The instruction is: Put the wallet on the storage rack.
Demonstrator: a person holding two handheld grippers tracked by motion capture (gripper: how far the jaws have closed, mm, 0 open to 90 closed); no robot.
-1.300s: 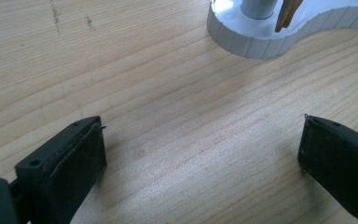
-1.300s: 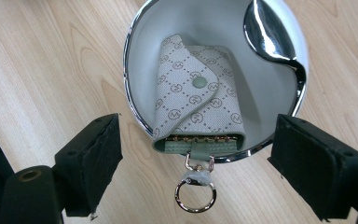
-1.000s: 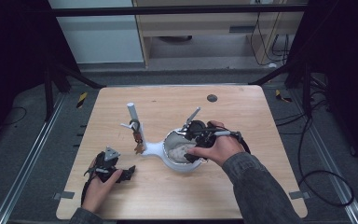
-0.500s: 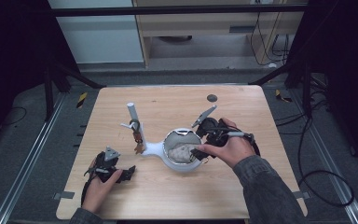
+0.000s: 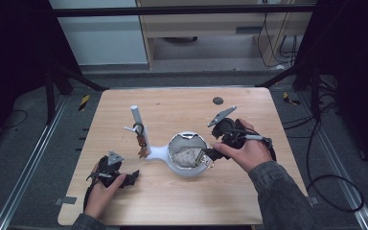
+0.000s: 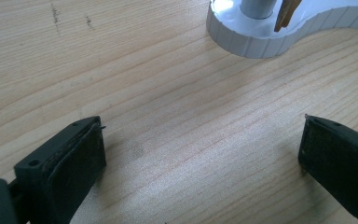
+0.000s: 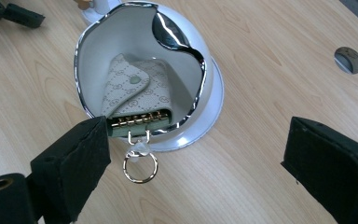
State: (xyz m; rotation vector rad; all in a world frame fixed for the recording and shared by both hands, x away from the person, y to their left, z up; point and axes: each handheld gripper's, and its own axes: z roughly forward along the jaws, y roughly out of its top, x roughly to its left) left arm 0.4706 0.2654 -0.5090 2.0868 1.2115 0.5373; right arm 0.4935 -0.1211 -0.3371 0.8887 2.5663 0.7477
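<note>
Moved: right tongs (image 5: 210,154) have drawn back from the bowl (image 5: 187,168), jaws just closing a little, nothing between them.
Left tongs (image 5: 130,178): spread wide, idle on table (image 5: 249,196).
Key case (image 7: 137,100): inside bowl, ring (image 7: 140,167) hanging over rim.
Progress: placing looks done; withdrawal left.

Right gripper (image 5: 211,154): black body, grey three-cornered plate on top, black cable trailing off the back. Left gripper (image 5: 133,176): black too, same grey plate. Jaws are blocky black plastic with matte, rough-textured pads (image 7: 81,165) and a small screw hole in the left jaw's mount. Grey heathered sleeve (image 5: 280,196) on right forearm.
</note>
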